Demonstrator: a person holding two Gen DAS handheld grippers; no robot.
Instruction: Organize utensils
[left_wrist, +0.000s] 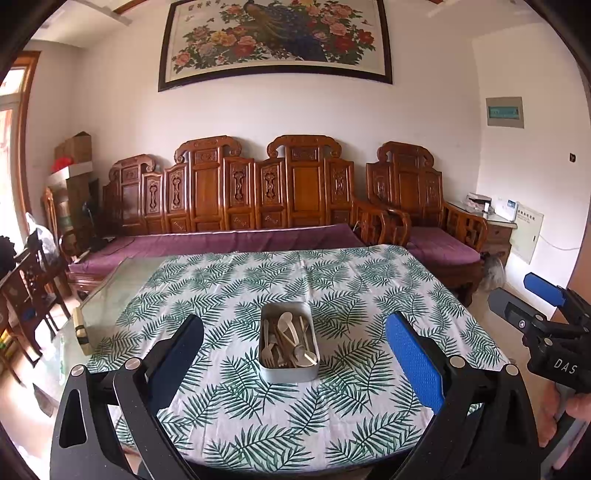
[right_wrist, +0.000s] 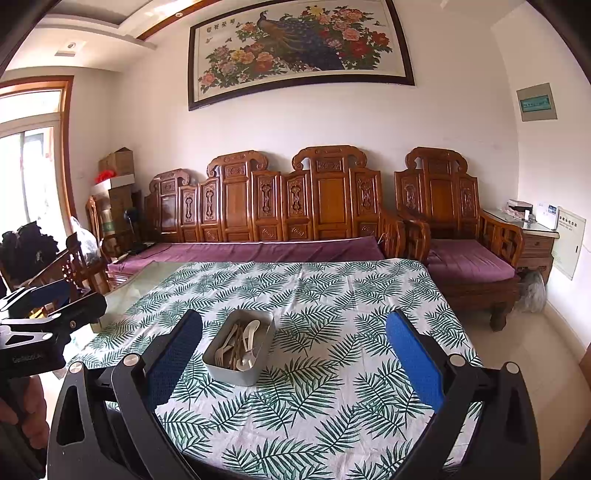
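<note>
Left gripper (left_wrist: 293, 354) and right gripper (right_wrist: 293, 354) spread wide, holding nothing, above the near table (left_wrist: 332, 280) edge. Utensils (left_wrist: 288, 341) heaped in a tin (left_wrist: 288, 373) mid-table, between the left fingers (left_wrist: 413, 360).

A white tablecloth (left_wrist: 332, 280) printed with green fern leaves. A grey metal tin (left_wrist: 289, 341) of cream and pale wood-toned utensils (left_wrist: 288, 343). 2 black grippers, the left gripper (left_wrist: 293, 354) and the right gripper (right_wrist: 293, 354), with blue finger pads (left_wrist: 413, 362). Purple cushions (left_wrist: 229, 242) on carved reddish-brown wooden seating (left_wrist: 258, 188). A black-framed painting (left_wrist: 275, 40) of what looks like a peacock among pink, red and yellow flowers.
</note>
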